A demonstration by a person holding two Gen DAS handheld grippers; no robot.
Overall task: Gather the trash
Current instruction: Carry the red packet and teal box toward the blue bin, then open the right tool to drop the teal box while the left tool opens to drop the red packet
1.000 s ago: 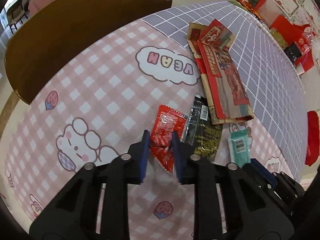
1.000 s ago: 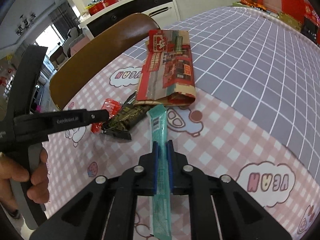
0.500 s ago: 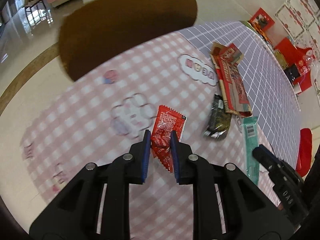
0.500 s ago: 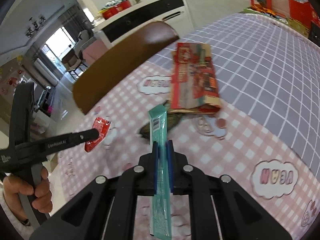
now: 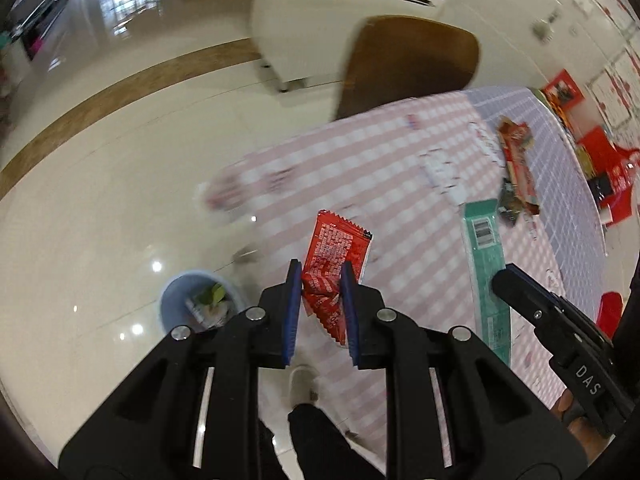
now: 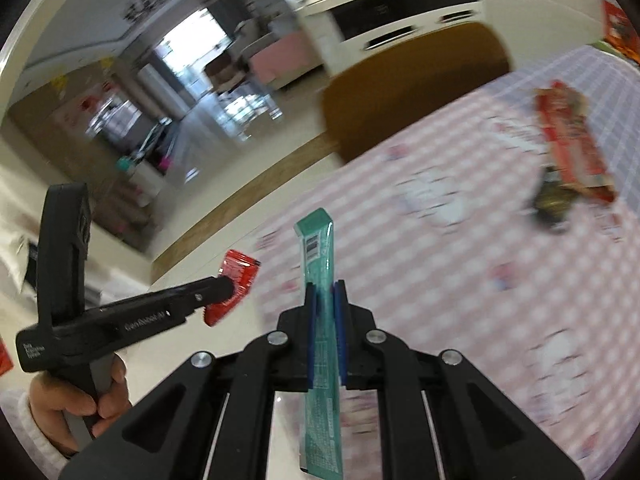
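Both grippers have lifted clear of the tablecloth (image 5: pixel 404 184) since the earlier frames, each carrying its piece of trash out past the table edge toward the floor.

Left wrist view: the left gripper (image 5: pixel 319 300) is clamped on a red wrapper (image 5: pixel 334 256), whose crumpled lower end is pinched between the blue pads while the flat upper end stands up at frame centre. A pale blue bin (image 5: pixel 176 300) sits on the glossy floor at lower left, partly hidden behind the gripper's left finger, with some litter visible inside. A brown chair back (image 5: pixel 408 64) shows at upper centre. At right, the right gripper enters as a black bar, gripping a teal wrapper (image 5: pixel 486 264) that runs from mid right down toward the lower right.

Right wrist view: the right gripper (image 6: pixel 326 300) is closed tight on the teal wrapper (image 6: pixel 318 256), which stands nearly upright through the pads, its top at frame centre and its tail hanging to the bottom edge. The left gripper (image 6: pixel 226 292) reaches in from the left, held by a hand (image 6: pixel 76 404) with a white sleeve at lower left, the red wrapper (image 6: pixel 236 280) at its tip.

Remaining on the table: a red paper bag (image 6: pixel 572 144) and a dark wrapper (image 6: pixel 554 200) just beside its near end, upper right. Background is motion-blurred.
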